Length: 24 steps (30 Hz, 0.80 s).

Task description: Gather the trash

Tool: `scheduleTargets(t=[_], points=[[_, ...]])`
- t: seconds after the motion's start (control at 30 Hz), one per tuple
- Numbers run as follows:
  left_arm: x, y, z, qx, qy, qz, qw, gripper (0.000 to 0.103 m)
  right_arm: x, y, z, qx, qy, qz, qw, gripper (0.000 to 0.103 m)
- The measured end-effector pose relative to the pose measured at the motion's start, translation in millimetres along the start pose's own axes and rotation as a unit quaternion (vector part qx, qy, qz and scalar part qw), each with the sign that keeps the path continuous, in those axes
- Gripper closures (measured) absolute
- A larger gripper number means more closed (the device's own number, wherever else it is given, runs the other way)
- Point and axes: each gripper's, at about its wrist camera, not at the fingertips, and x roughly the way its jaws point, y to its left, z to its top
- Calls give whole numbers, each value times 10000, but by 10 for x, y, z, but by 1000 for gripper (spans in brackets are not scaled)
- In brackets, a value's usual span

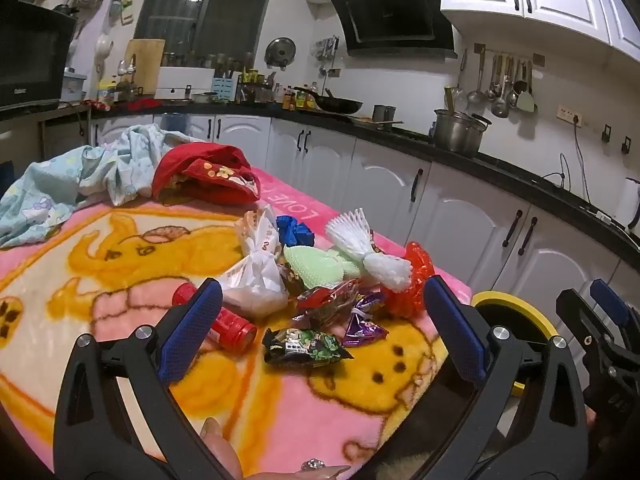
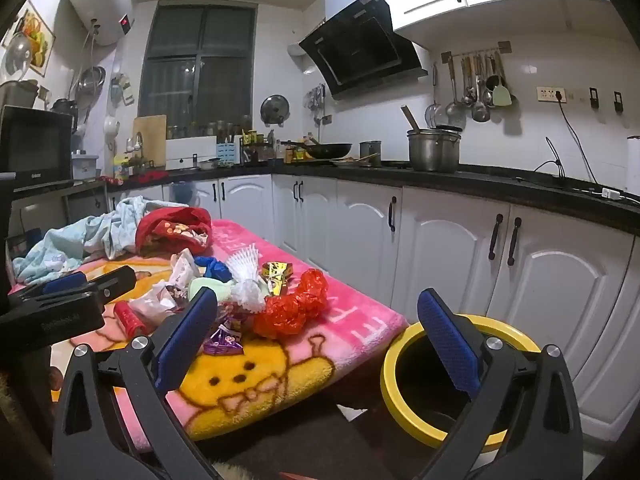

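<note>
Trash [image 1: 320, 280] lies heaped on the pink blanket [image 1: 120, 264]: wrappers, a red bottle [image 1: 232, 326], white bags. Beside the blanket stands a yellow-rimmed bin [image 2: 400, 364]. Left gripper [image 1: 320, 328] and right gripper [image 2: 316, 344] both gape wide, holding nothing.

A pink blanket [image 1: 120, 280] printed with yellow cartoon bears is seen. On it are shown a red bottle [image 1: 234, 326], a crumpled red bag [image 2: 294, 306], a purple wrapper [image 1: 364, 322], white foam netting [image 1: 372, 250] and a yellow-rimmed black bin [image 2: 404, 350].
</note>
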Motion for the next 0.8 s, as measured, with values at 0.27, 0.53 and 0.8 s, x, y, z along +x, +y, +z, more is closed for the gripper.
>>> scheduleTargets(t=[0.27,0.53,0.8], points=[[-27,23,14,-25,-89,-47,9999,11,-5,3,4,-22,2,-18,10000,6],[-41,2,17,-30,-130,-46,9999,10,-8,6,4,-53,-12,-6,10000,6],[-61,-1,25,-23,-144,-50,9999,11,-4,2,8,-59,-7,1,10000,6]])
